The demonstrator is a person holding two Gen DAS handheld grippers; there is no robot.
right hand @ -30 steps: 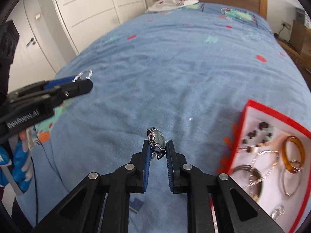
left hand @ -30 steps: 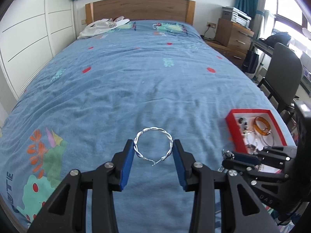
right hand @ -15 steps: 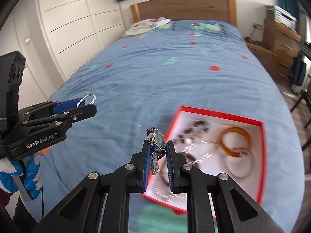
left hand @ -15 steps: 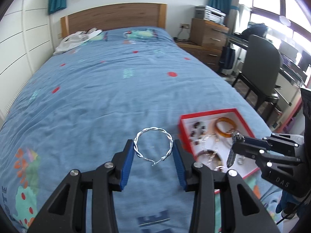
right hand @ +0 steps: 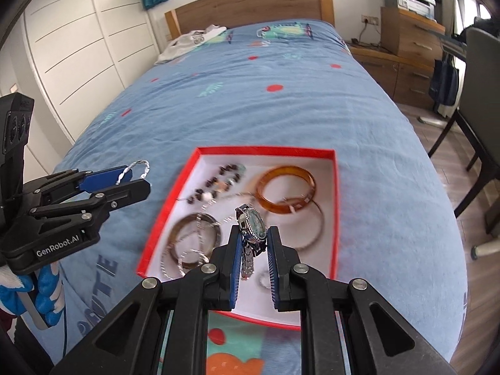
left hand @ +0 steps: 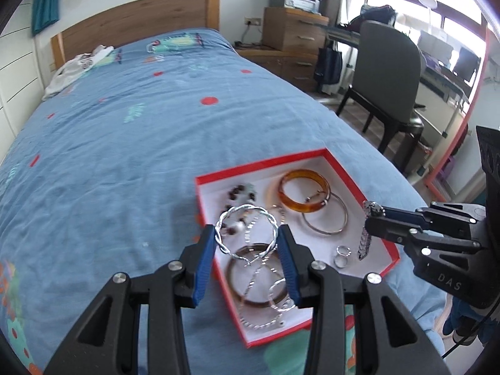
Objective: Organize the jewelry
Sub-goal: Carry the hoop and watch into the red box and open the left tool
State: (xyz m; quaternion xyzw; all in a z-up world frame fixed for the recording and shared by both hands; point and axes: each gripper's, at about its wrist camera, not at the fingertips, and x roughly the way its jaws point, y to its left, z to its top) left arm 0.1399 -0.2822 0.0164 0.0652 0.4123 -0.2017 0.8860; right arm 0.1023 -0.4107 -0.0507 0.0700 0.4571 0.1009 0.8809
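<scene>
A red jewelry box [left hand: 315,155] with a white inside lies on the blue bed; it also shows in the right wrist view [right hand: 264,150]. It holds an amber bangle [left hand: 303,191], silver bangles, a bead bracelet and rings. My left gripper [left hand: 247,237] is shut on a twisted silver bangle [left hand: 225,218], held above the box's left part. My right gripper [right hand: 253,240] is shut on a silver wristwatch [right hand: 254,225] with a pale green dial, held above the box's near side. The watch strap hangs down.
The blue patterned bedspread [left hand: 131,143] stretches to a wooden headboard [left hand: 134,25], with white clothing [left hand: 78,65] near it. A dark chair [left hand: 387,72], a wooden dresser [left hand: 293,34] and a desk stand to the right of the bed. White wardrobe doors [right hand: 75,47] line the left.
Both grippers have swung right and now hang over the red box, each still holding its piece. The box has come from the right side to under the fingers.
</scene>
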